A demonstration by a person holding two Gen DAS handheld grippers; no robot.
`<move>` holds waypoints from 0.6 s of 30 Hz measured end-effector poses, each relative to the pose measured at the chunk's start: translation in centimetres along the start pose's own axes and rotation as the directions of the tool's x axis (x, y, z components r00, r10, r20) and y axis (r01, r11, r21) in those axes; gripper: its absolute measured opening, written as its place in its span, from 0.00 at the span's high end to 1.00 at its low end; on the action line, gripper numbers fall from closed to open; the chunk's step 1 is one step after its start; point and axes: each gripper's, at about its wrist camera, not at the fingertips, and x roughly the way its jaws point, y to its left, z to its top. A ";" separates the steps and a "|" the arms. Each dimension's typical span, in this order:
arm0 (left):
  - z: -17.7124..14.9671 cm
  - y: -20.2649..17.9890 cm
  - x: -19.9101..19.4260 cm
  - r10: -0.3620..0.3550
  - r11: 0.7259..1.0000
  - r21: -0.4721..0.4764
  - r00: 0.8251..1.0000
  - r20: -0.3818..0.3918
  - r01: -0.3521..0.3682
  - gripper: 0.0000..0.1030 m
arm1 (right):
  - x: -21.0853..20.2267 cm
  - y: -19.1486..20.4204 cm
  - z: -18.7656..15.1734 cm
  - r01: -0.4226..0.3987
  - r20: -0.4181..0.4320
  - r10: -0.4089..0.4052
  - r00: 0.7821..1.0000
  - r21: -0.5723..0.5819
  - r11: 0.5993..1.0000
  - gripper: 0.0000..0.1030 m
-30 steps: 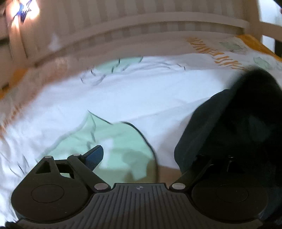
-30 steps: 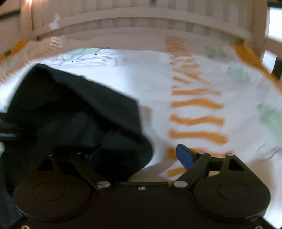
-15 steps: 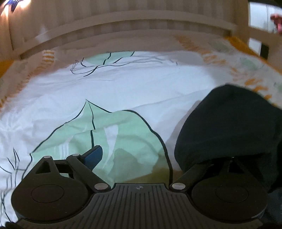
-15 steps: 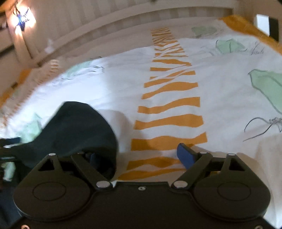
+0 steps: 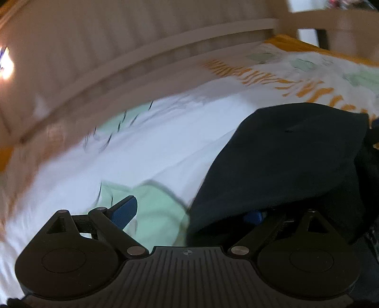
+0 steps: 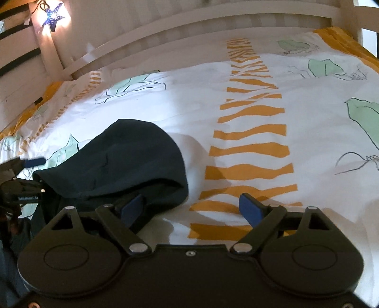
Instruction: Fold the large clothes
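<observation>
A dark navy garment (image 5: 284,161) lies bunched on the bed, at the right of the left wrist view and at the lower left of the right wrist view (image 6: 123,161). My left gripper (image 5: 189,213) is open; the cloth drapes over its right finger (image 5: 253,216), and its left finger (image 5: 125,209) is bare. My right gripper (image 6: 191,208) is open; the cloth's edge lies over its left finger (image 6: 132,207), and its right finger (image 6: 248,208) is free above the sheet. The left gripper's body (image 6: 14,187) shows at the left edge of the right wrist view.
The bed has a white sheet (image 6: 189,106) with orange stripes (image 6: 251,147) and green leaf prints (image 5: 151,213). A slatted wooden headboard (image 6: 189,30) runs along the far side. A lit star lamp (image 6: 53,17) hangs at the upper left.
The left wrist view has tilted and swung, now blurred, with the garment spread higher across its right side. The right gripper has drawn slightly closer over the garment. Both stay open.
</observation>
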 end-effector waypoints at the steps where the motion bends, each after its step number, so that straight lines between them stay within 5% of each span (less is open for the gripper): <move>1: 0.4 -0.4 0.0 0.014 1.000 0.018 1.000 0.015 -0.014 0.11 | 0.1 0.1 0.0 0.000 0.000 0.000 1.000 -0.002 1.000 0.13; 5: 1.8 1.6 -0.2 0.063 0.989 -0.141 0.996 0.068 -0.053 0.11 | 0.0 0.7 -0.1 0.017 0.010 -0.017 1.000 -0.024 1.000 0.13; 9: 1.5 6.2 1.0 0.068 0.914 -0.400 0.998 -0.006 -0.064 0.11 | -0.3 1.6 0.3 0.019 0.034 -0.018 0.999 -0.043 0.999 0.13; 11: 0.9 7.0 1.6 0.046 0.910 -0.410 0.998 -0.044 -0.060 0.11 | -0.3 2.3 0.5 0.018 0.048 -0.015 0.999 -0.054 0.998 0.13; 18: -1.4 5.4 1.7 0.033 0.972 -0.231 0.997 -0.069 -0.048 0.11 | 1.1 3.1 1.3 0.081 0.065 -0.076 0.995 -0.076 0.994 0.14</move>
